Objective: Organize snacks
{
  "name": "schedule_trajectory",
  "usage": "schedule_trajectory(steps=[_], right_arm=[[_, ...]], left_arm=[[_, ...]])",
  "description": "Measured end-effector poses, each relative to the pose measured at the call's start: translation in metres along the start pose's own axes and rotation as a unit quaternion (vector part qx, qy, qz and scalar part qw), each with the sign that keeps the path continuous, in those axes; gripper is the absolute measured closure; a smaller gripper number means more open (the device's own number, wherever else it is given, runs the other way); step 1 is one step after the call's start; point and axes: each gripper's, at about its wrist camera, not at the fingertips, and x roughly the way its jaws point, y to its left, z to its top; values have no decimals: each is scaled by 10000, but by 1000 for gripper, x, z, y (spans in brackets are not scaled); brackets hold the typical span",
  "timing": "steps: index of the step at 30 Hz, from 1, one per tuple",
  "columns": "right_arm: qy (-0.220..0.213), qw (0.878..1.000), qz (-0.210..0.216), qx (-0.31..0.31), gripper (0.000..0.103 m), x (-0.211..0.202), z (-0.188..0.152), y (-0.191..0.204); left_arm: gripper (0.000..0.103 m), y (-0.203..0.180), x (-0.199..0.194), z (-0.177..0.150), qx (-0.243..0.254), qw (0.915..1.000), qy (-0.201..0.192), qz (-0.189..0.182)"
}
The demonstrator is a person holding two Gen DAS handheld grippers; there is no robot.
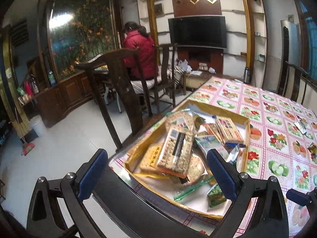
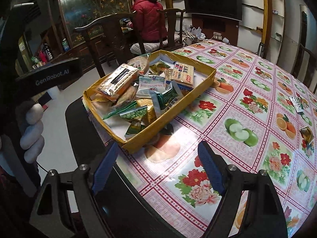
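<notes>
A shallow yellow box sits at the near-left corner of the fruit-print table, heaped with snack packets. A long cracker pack lies on top, with green pouches by the near wall. My left gripper hovers open over the box's near end, with nothing pressed between its blue pads. My right gripper stands open above the tablecloth, just short of the yellow box's near corner, and holds nothing. Two loose packets lie far right on the table.
A dark wooden chair stands at the table's left side. A person in a red jacket sits beyond it, back turned. A gloved hand holds the left gripper's handle. The flowered tablecloth stretches away to the right.
</notes>
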Motion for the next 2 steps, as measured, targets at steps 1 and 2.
schedule_trajectory(steps=[1,2], right_arm=[[-5,10000,-1,-5,20,0,0,2],[-11,10000,3,-1,20,-1,0,2]], left_arm=[[3,-2,2,-1,45,9999,72,-85],[3,-5,5,-1,90,9997,143,-155]])
